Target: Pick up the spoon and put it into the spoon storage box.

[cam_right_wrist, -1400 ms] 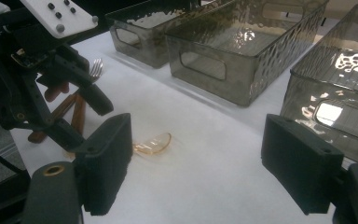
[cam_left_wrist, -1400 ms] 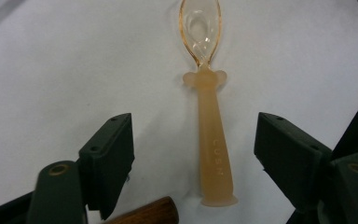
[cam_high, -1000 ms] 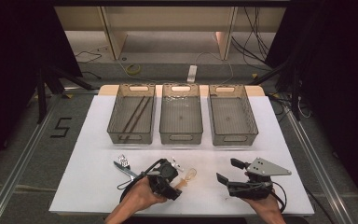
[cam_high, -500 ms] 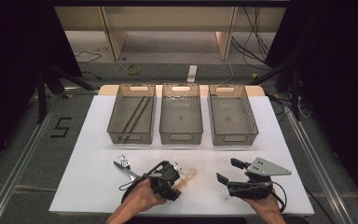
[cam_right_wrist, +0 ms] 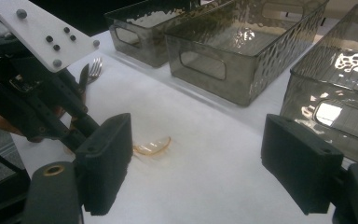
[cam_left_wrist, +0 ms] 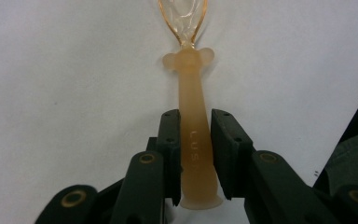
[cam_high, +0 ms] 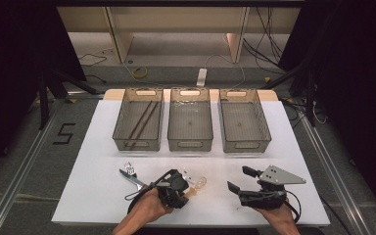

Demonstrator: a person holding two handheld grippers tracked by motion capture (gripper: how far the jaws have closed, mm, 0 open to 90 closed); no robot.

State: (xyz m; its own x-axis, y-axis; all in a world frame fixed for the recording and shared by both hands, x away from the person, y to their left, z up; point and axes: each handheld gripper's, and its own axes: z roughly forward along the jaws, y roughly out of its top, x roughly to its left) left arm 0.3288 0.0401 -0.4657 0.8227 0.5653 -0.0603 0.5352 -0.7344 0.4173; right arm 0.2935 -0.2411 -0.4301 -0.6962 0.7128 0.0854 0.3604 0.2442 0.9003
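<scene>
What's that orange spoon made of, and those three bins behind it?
The spoon looks like translucent amber plastic or silicone, matte on the handle, with a clear glossy bowl. The bins seem smoky see-through plastic: hammered, dimpled walls with shiny glints.

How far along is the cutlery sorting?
Done: dark chopsticks lie in the left bin. In hand: the left hand-held gripper has just been closing on the orange spoon handle, spoon on the table. Left: fork on the table; right hand-held gripper open, idle.
</scene>
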